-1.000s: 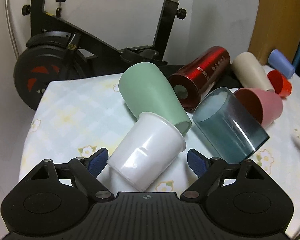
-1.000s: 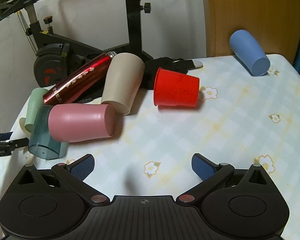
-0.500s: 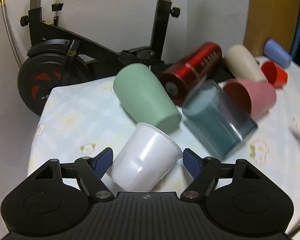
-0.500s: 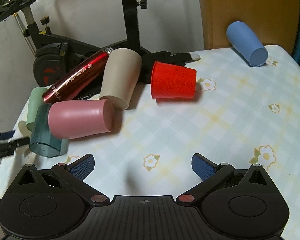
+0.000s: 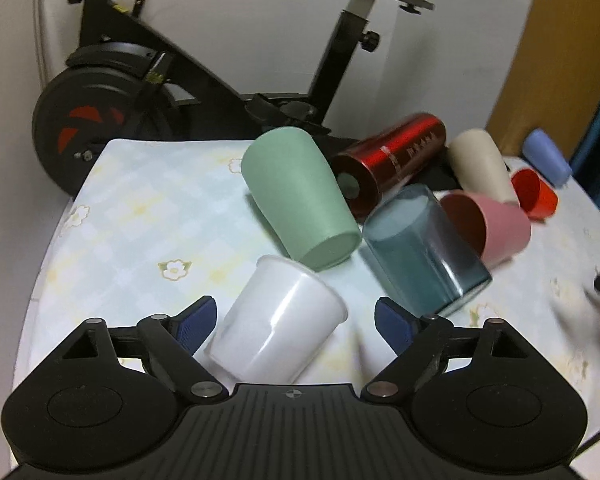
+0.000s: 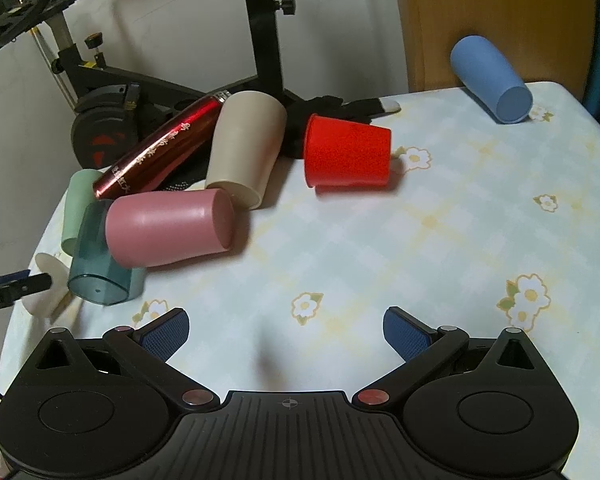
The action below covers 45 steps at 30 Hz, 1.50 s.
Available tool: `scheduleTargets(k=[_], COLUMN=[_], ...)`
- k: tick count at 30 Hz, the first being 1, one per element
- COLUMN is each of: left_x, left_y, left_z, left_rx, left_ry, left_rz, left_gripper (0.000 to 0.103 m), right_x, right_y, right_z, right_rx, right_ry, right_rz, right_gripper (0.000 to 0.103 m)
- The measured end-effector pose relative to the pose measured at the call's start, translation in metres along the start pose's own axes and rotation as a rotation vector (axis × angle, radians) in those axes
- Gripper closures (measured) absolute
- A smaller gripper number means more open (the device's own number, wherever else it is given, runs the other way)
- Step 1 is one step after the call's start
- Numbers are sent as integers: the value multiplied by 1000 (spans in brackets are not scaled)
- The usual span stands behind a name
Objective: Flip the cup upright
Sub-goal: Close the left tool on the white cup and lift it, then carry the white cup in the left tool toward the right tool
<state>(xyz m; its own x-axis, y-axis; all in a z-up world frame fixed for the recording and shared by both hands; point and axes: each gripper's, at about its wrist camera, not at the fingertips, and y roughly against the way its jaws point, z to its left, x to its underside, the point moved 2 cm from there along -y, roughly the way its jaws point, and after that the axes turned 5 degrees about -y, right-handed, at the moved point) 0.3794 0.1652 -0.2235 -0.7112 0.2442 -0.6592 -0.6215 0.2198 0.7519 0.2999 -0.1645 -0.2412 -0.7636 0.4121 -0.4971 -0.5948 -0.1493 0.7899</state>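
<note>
A white plastic cup [image 5: 278,322] lies on its side between the open fingers of my left gripper [image 5: 296,320], rim pointing away. The left pad touches or nearly touches its side; the right pad stands apart from it. In the right wrist view only a sliver of the white cup [image 6: 46,270] shows at the far left. My right gripper [image 6: 286,334] is open and empty above bare tablecloth.
Lying cups crowd behind the white one: green [image 5: 300,196], teal glass [image 5: 424,252], pink [image 5: 488,226], beige [image 5: 480,166], red [image 5: 534,194], blue [image 5: 546,156], plus a red flask [image 5: 392,164]. An exercise bike [image 5: 148,92] stands behind the table [image 6: 420,240].
My left gripper has moved closer around the white cup, which now sits deeper between the fingers. The right gripper has shifted slightly and stays open.
</note>
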Motion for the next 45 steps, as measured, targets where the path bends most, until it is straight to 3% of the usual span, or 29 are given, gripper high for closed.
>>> scheduleTargets(k=[4, 7, 11, 17, 24, 35, 42, 45], left_x=[7, 7, 4, 5, 17, 46, 38, 30], left_y=[-7, -14, -20, -14, 24, 56, 35, 19], left_z=[-2, -2, -2, -5, -21, -117, -195, -229], left_rx=[-52, -58, -80, -102, -62, 54, 102, 123], left_ry=[-54, -79, -92, -38, 117, 267, 209, 188], left_rz=[12, 17, 31, 39, 17, 18, 46, 61], left_gripper=[17, 33, 38, 41, 41, 41, 41, 41], right_x=[1, 2, 0, 2, 6, 26, 42, 48], right_y=[-2, -3, -3, -1, 9, 51, 81, 89], right_z=[-3, -1, 1, 3, 5, -28, -72, -88], right_rx=[-1, -6, -5, -30, -68, -114, -5, 1], right_ry=[-18, -12, -10, -12, -4, -32, 42, 64], right_rz=[11, 15, 12, 24, 48, 22, -31, -40], right_gripper=[0, 0, 0, 0, 0, 0, 0, 0])
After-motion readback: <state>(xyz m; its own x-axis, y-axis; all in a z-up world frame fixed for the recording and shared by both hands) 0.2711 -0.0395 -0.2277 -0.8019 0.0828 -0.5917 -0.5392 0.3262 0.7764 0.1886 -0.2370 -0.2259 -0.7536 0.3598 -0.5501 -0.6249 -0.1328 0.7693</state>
